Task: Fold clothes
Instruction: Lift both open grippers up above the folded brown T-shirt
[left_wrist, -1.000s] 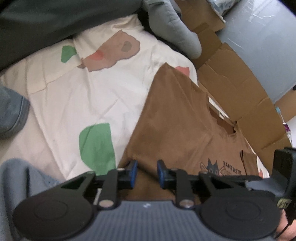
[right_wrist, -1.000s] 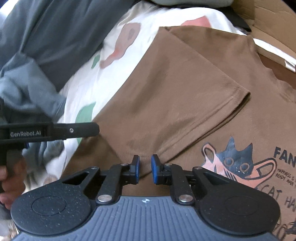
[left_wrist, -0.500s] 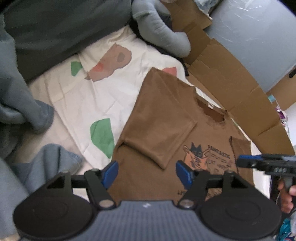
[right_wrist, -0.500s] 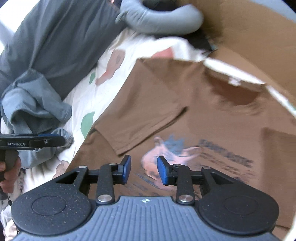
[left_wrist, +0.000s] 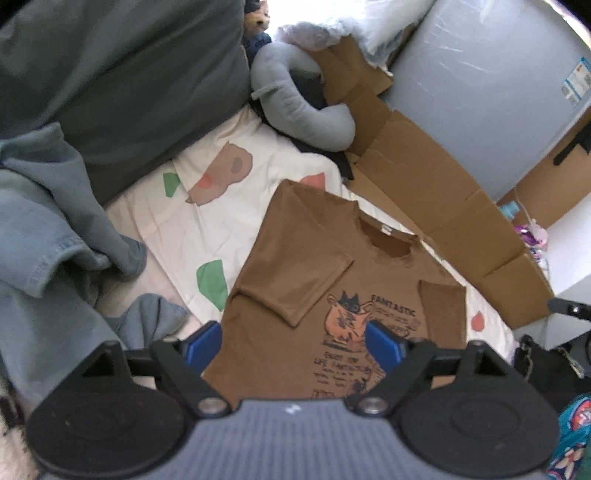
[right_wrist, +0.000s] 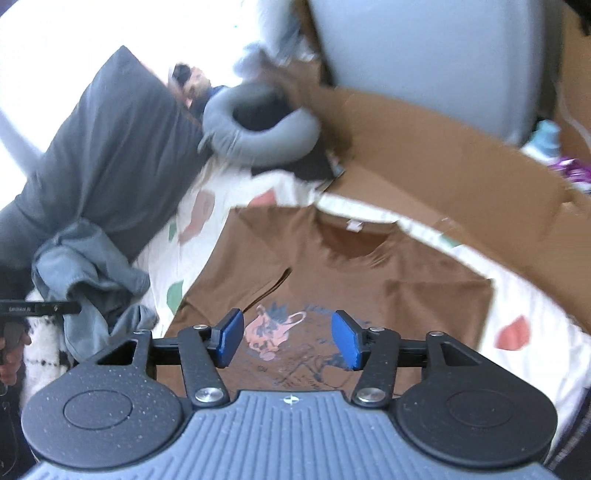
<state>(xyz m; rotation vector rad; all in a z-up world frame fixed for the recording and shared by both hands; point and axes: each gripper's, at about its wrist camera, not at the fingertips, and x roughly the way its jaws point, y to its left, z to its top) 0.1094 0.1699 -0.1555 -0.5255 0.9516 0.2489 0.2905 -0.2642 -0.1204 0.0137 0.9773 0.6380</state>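
Observation:
A brown T-shirt (left_wrist: 325, 258) (right_wrist: 332, 273) with a cat print lies flat on a white sheet with coloured patches (left_wrist: 221, 206) (right_wrist: 546, 317). Both of its sleeves are folded in over the chest. High above the shirt's lower part hangs my left gripper (left_wrist: 293, 349); its jaws are opening and nothing is between its blue pads (left_wrist: 202, 345). My right gripper (right_wrist: 287, 339) also hangs above the shirt's print, jaws opening and empty. The left gripper's tip (right_wrist: 40, 308) shows at the left edge of the right wrist view, held by a hand.
A dark grey pillow (left_wrist: 122, 85) and a grey neck pillow (left_wrist: 295, 107) lie at the head of the bed. Blue-grey garments (left_wrist: 48, 229) are heaped to the left. Flattened brown cardboard (left_wrist: 436, 192) runs along the right side.
Both grippers have risen well away from the shirt and their jaws have spread from nearly shut to wide apart. The whole shirt has come into view.

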